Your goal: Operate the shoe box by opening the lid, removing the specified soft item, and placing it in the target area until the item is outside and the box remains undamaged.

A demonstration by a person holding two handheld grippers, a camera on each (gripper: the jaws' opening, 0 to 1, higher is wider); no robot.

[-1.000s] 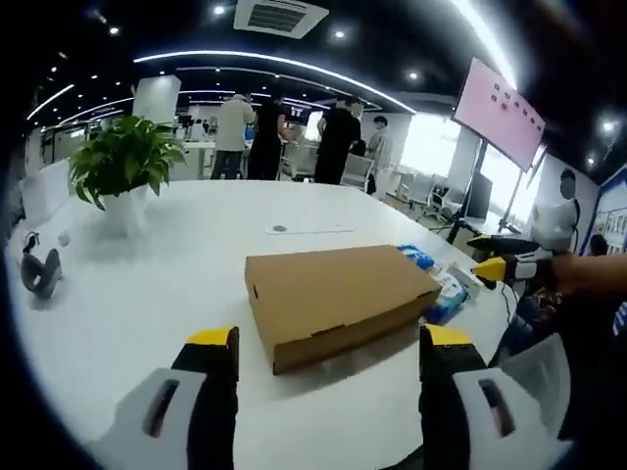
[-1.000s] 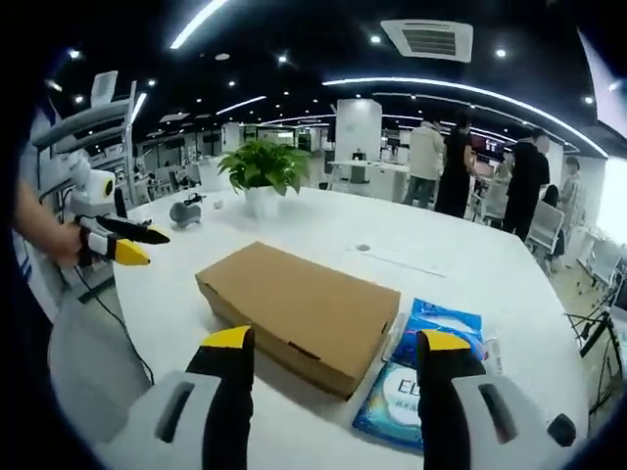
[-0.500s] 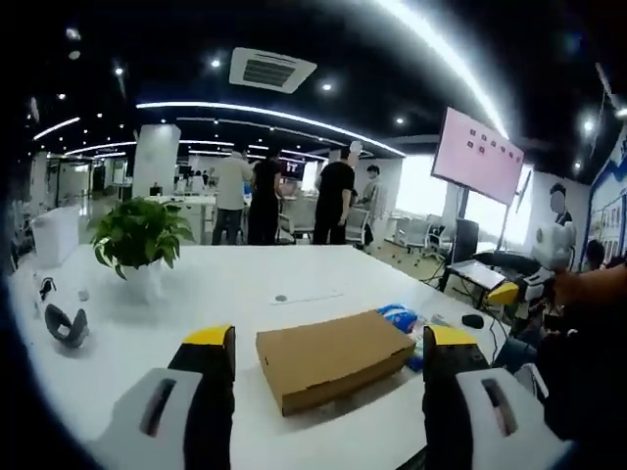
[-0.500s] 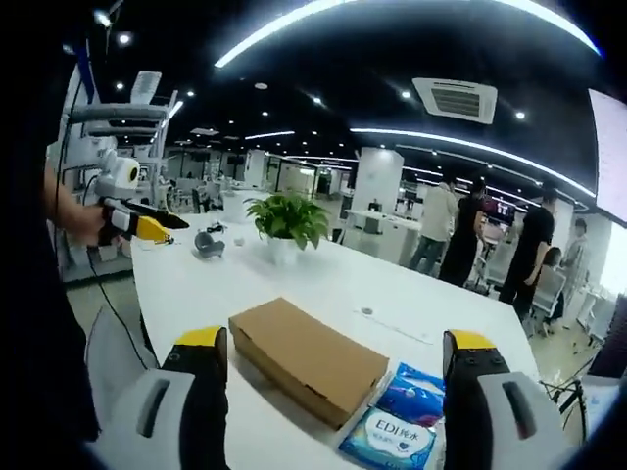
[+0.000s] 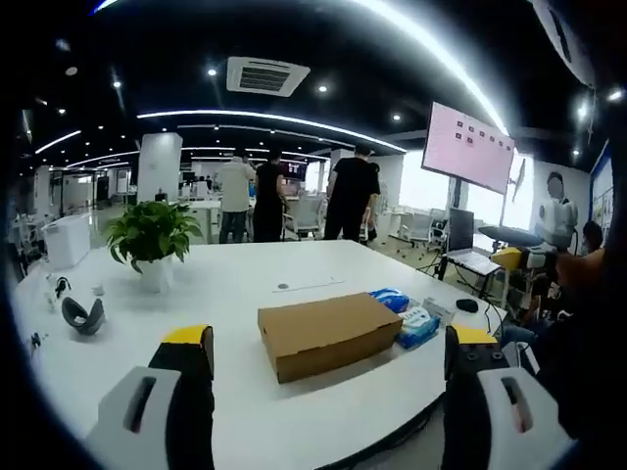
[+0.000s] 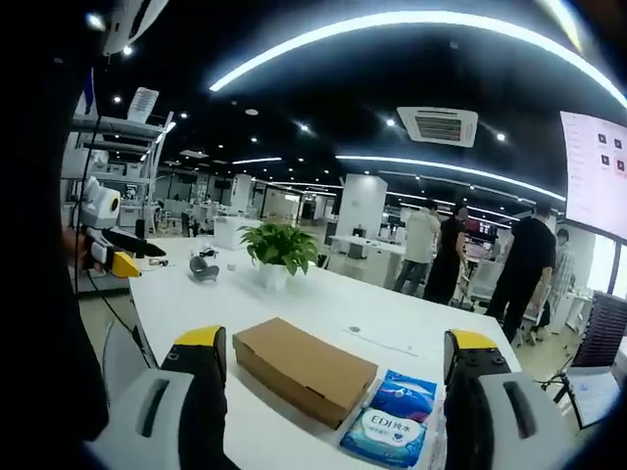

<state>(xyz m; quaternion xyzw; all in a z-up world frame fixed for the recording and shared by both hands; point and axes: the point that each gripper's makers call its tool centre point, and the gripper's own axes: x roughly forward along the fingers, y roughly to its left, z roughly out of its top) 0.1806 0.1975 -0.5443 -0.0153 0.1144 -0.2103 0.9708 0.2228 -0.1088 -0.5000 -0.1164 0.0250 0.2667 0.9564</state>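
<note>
Both your grippers have pulled back from the closed shoe box (image 5: 328, 334). Your left gripper (image 5: 328, 392) and right gripper (image 6: 331, 387) gape wide, holding nothing.

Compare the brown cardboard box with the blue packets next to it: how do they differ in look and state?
The cardboard box is plain brown, stiff and straight-edged, with its lid shut; the blue packets are soft, glossy and printed. The box stands taller, while the packets lie flat and low. The box is one piece; the packets are at least two, side by side. Both rest on the white table, close together, and neither gripper touches them.
</note>
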